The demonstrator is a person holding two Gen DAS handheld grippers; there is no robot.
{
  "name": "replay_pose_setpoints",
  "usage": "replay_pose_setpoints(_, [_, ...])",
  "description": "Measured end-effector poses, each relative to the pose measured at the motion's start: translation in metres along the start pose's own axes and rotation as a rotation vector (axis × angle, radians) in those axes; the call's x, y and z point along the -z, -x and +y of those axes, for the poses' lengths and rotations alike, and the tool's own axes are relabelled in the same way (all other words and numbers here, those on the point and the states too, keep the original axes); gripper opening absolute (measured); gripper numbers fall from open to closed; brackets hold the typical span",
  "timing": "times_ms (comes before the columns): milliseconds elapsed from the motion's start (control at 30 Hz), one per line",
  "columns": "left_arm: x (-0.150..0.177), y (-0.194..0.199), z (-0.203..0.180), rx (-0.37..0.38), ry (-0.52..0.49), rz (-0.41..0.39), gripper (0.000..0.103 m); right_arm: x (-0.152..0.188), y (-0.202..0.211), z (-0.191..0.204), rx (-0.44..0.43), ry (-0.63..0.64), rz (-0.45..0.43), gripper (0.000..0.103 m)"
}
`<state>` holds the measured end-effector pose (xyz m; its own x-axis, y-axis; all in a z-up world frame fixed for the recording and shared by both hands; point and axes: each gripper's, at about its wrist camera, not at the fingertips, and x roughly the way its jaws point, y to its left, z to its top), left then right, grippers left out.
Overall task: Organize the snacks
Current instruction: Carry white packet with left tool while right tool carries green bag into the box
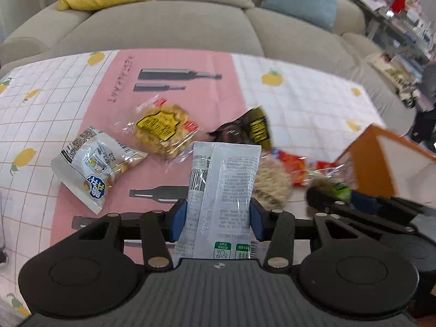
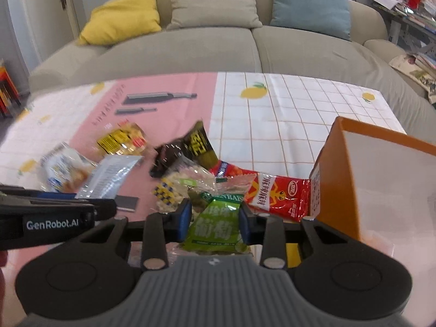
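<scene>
- L gripper (image 1: pixel 218 212): blue pads clamped on a grey-white sachet (image 1: pixel 223 190), which stands up between them, barcode side facing cam, lifted clear of the table (image 1: pixel 313 95).
- R gripper (image 2: pixel 215 223): pads pinched on a green raisin pack (image 2: pixel 215 226); pack sits crumpled between them.
- Orange box (image 2: pixel 338 179) w/ white inside stands at R edge of the table, open top, just beside the R gripper.
- Red packet (image 2: pixel 278 196) lies touching the box's near corner, behind the green pack.
- Clear bag of pale puffs (image 2: pixel 177 185) next to it, partly under the dark packet (image 2: pixel 188 150).
- Round yellow-label cracker pack (image 1: pixel 163 128) on the pink strip, mid-table.
- White-blue bag (image 1: pixel 95 166) lies L of it, near but apart.
- Sofa (image 1: pixel 174 24) w/ yellow, beige, blue cushions behind the table.
</scene>
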<state>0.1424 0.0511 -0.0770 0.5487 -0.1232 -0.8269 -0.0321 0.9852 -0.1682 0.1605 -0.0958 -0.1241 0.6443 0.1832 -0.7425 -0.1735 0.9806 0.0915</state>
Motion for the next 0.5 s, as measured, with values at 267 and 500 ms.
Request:
replay_pose_setpoints(267, [0.002,0.056,-0.035,0.079,-0.033,-0.07,0.054,-0.003,0.056,-0.025,-0.102,-0.137,-0.029,0.033])
replay_pose_setpoints(500, [0.005,0.089,-0.075,0.147,-0.103,-0.096,0.054,0.006,0.11,-0.06,-0.15,-0.201,-0.067,0.033])
